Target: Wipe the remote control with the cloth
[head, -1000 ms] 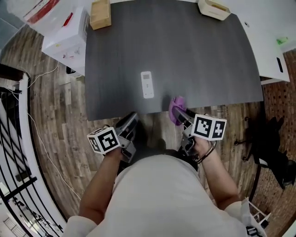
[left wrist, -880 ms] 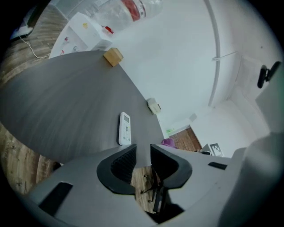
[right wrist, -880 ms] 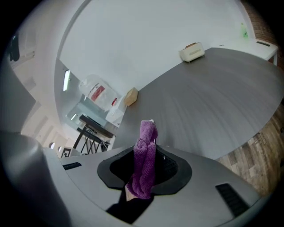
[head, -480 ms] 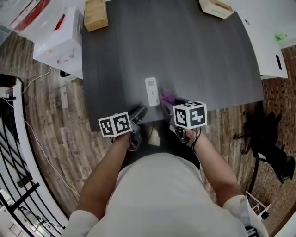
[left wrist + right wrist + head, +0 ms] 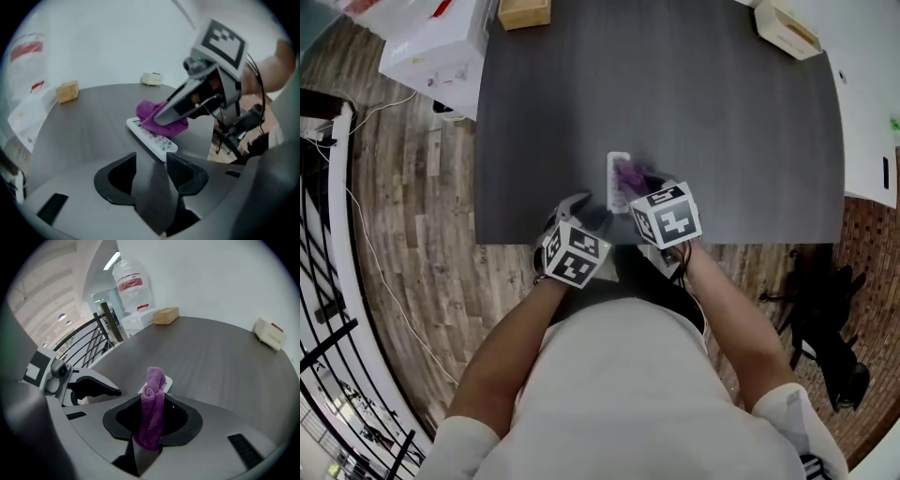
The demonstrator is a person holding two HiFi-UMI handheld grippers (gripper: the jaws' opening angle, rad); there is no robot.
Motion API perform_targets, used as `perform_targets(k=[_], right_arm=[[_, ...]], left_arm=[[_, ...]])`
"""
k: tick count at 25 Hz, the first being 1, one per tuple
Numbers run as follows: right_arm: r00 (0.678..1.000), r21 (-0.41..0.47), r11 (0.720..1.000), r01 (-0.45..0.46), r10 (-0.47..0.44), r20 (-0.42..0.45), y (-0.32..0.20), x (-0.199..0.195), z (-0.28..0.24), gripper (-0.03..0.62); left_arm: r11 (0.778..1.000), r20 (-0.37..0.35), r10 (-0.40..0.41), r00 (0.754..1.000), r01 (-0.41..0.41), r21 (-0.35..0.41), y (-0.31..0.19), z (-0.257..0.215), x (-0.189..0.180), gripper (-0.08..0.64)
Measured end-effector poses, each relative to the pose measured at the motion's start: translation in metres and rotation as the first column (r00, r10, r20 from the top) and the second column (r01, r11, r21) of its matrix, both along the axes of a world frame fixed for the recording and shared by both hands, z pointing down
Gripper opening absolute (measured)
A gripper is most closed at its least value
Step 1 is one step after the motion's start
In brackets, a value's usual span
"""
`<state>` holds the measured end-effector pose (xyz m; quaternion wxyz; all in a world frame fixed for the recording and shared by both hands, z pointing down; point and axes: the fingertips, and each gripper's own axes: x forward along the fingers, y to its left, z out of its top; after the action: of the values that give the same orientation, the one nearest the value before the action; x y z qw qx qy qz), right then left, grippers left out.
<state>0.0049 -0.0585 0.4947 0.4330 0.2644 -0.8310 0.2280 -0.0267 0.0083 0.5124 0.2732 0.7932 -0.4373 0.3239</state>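
The left gripper (image 5: 151,166) has its jaws opening, with nothing between them. The near end of the remote (image 5: 152,138) lies just ahead of the tips, flat on the table (image 5: 722,122). The right gripper (image 5: 152,420) pinches the cloth (image 5: 152,413), whose free end reaches forward onto the remote's far half, under that gripper's nose.

The remote looks light, stiff and smooth, so it would likely skate under a wipe. The best hold seems to be across its long edges at the bare near end. The cloth is soft and limp, so it needs pressing down. Far beyond both grippers a wooden block (image 5: 67,91) sits at the table's back edge.
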Motion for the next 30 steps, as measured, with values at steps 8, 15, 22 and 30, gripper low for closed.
perform_targets(k=[8,15,22,30], right_arm=[[0.999,-0.091,0.995,0.036,-0.034,0.025,-0.004,0.003,-0.004,0.100],[0.998,-0.188,0.982,-0.008,0.020,0.059,-0.006,0.007,0.001,0.100],[0.997,-0.076,0.994,0.081,-0.082,-0.002,-0.013,0.008,-0.010,0.100],[0.781,0.321,0.719,0.617,-0.510,-0.360,-0.042,-0.048,-0.026,0.100]], left_arm=[[0.985,0.069,0.115,0.991,-0.123,0.122,0.000,-0.011,0.024,0.183],[0.968,0.178,0.193,0.965,-0.217,0.128,-0.006,0.002,0.042,0.183],[0.968,0.151,0.192,0.970,-0.213,0.133,-0.007,0.007,0.038,0.186],[0.967,0.148,0.205,0.967,-0.223,0.121,-0.007,0.009,0.036,0.186]])
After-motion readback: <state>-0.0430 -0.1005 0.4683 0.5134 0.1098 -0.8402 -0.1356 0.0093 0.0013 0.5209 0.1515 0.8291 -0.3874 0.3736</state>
